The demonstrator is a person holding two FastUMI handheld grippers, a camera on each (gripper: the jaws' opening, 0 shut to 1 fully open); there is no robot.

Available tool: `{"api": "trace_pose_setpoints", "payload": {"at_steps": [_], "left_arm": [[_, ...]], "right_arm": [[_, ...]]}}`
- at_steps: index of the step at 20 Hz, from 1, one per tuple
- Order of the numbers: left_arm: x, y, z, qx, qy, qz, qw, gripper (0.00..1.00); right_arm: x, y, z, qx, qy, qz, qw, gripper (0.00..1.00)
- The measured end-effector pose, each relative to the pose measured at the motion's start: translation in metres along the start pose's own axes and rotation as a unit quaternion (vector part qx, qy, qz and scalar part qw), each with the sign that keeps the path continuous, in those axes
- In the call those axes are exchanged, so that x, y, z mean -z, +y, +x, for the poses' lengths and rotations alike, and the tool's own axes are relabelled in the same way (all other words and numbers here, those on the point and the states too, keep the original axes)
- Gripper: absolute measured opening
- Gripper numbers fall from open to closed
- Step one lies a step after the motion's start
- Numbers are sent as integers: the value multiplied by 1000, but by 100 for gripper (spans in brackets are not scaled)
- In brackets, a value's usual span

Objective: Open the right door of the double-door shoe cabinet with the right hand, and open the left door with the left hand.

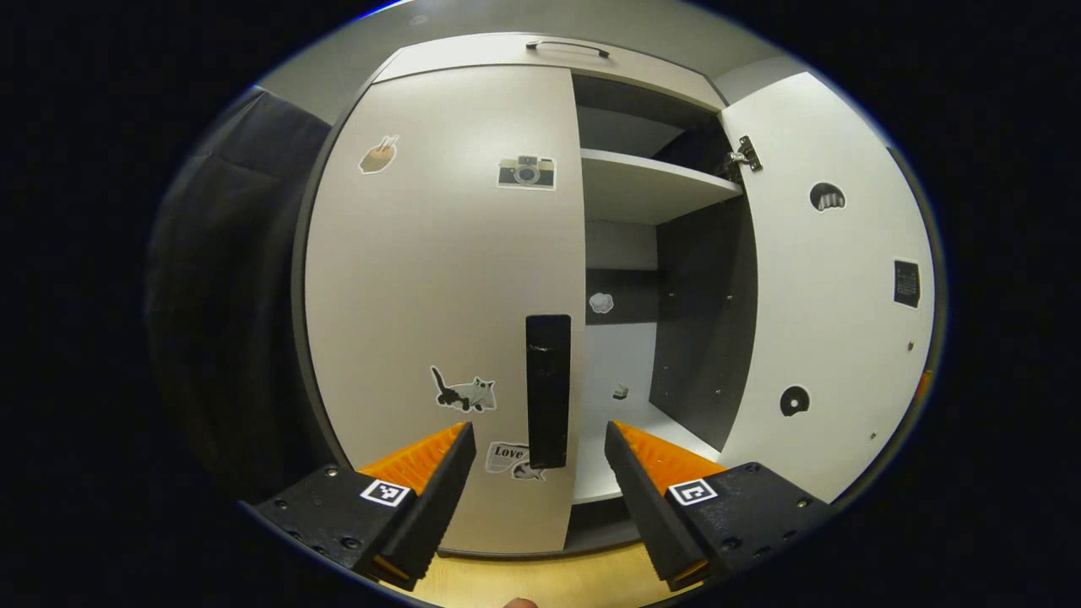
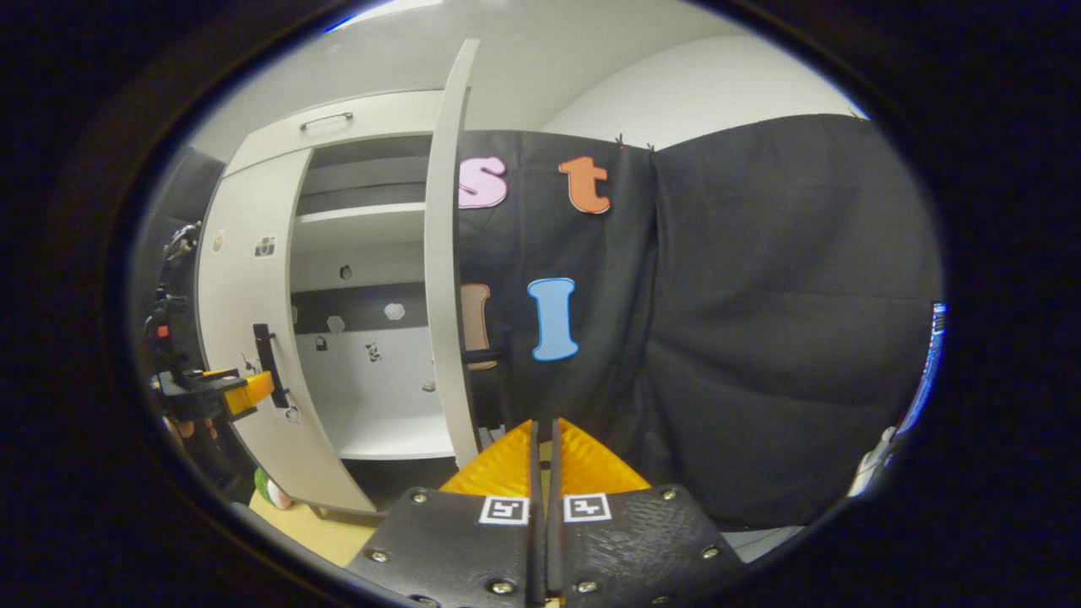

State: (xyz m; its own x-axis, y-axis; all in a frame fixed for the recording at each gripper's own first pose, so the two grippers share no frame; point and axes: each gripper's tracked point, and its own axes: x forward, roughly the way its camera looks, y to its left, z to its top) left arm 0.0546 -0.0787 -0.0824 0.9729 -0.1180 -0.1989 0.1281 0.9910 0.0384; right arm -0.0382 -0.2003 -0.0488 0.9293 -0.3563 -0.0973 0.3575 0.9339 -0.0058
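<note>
The shoe cabinet's left door (image 1: 439, 279) is pale, carries stickers and looks closed. Its black upright handle (image 1: 548, 388) stands just beyond and between the spread fingers of my left gripper (image 1: 539, 432), which is open. The right door (image 1: 836, 295) is swung wide open, baring the inside. In the right gripper view that door (image 2: 443, 279) shows edge-on, and my right gripper (image 2: 543, 432) is shut on nothing, low and a little to the right of it. The left gripper (image 2: 228, 393) shows there too, close to the handle (image 2: 268, 363).
Inside are a white shelf (image 1: 650, 181), a dark side wall and a pale bottom board (image 1: 625, 456). A drawer with a bar handle (image 1: 566, 44) tops the cabinet. Wooden floor (image 1: 540, 583) lies below. Black cloth (image 2: 760, 338) hangs to the right of the cabinet.
</note>
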Motion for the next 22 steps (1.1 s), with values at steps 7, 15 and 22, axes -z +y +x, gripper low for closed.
{"api": "trace_pose_setpoints", "payload": {"at_steps": [7, 15, 22], "left_arm": [[7, 0, 34, -18, 5, 8, 1000, 77], [4, 1, 52, -26, -3, 0, 1000, 48], [6, 0, 55, -28, 1, -1, 1000, 34]], "right_arm": [[-6, -35, -24, 46, -11, -19, 999, 1], [-3, -46, -31, 55, -12, -14, 998, 1], [-1, -44, -36, 46, -12, -16, 999, 1]]}}
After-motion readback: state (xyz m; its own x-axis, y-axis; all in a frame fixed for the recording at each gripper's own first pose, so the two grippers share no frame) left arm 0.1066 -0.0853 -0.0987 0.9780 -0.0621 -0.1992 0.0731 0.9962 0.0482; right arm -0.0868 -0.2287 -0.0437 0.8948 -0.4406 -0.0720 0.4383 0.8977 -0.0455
